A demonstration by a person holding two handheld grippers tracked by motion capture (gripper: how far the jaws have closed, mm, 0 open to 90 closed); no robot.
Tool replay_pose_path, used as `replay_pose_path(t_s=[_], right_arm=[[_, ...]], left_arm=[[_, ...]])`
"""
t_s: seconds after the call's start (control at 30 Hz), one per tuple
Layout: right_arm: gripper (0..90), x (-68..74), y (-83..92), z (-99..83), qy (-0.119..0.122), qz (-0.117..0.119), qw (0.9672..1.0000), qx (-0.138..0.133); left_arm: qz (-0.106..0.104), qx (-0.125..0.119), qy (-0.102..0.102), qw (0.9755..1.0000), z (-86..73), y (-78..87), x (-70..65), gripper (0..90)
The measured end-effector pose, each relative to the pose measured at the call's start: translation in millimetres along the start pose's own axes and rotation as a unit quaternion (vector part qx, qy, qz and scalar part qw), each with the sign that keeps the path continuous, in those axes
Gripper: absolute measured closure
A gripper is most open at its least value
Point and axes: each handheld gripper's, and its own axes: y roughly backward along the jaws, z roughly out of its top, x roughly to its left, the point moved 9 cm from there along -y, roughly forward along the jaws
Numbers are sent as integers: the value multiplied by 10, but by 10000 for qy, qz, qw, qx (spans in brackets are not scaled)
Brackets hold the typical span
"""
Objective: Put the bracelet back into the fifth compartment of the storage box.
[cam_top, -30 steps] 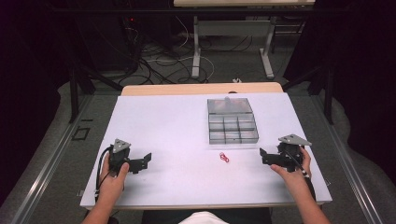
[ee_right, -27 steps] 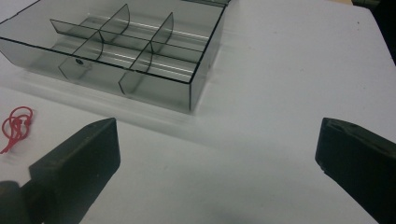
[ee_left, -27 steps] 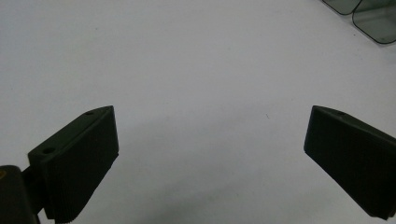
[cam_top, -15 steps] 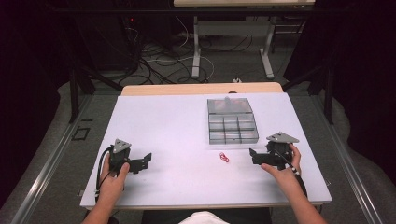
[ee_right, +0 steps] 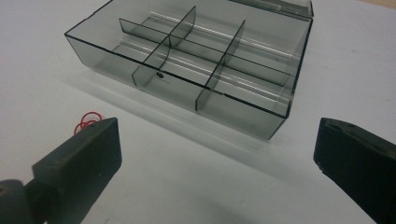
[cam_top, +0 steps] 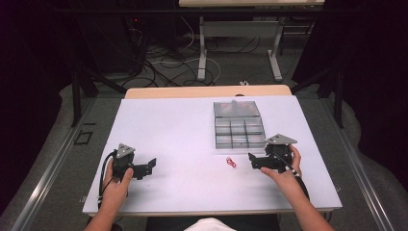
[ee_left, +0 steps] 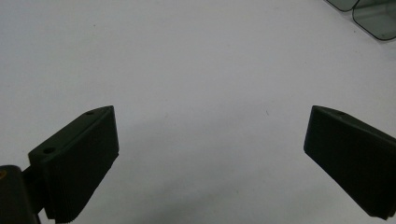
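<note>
L gripper (cam_top: 150,165) parked low-left on the counter (cam_top: 168,130), jaws wide apart, nothing between them, just bare white top in the left gripper view. Looks idle, no job yet.

Mid-counter: red bands (cam_top: 231,162), small tangle of loops, lying loose just in front of the box (cam_top: 239,126) and apart from it. Same bands (ee_right: 87,120) peeking past the left jaw in the right gripper view, partly hidden behind it.

R gripper (cam_top: 251,160) just right of the bands, jaws spread wide, holding nothing, aimed toward the bands.

Step in hand, by the look of it: reach for the bands. To do it well: swing toward them so the loops sit between the jaws, drop tips right to the counter since the bands lie flat, close slow to avoid flicking them off. Then up and over the box wall into a compartment.

Hard to tell: number of bands, maybe two or three, overlapped. Compartments look empty, but clear plastic and glare make that unsure. Far part of box cut off at top edge of the right gripper view.
</note>
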Motion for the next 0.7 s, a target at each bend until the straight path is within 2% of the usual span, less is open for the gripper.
replay_pose_path(t_s=[0.3, 0.6, 0.7], right_arm=[[21, 139, -69, 41, 129, 136, 9998, 82], [83, 234, -124, 92, 238, 171, 9995, 98], [147, 286, -144, 115, 303, 190, 9993, 109]], left_arm=[[-15, 3, 0, 10000, -2, -1, -2, 31], [-30, 7, -26, 10000, -2, -2, -5, 32], [-35, 4, -23, 10000, -1, -1, -6, 32]])
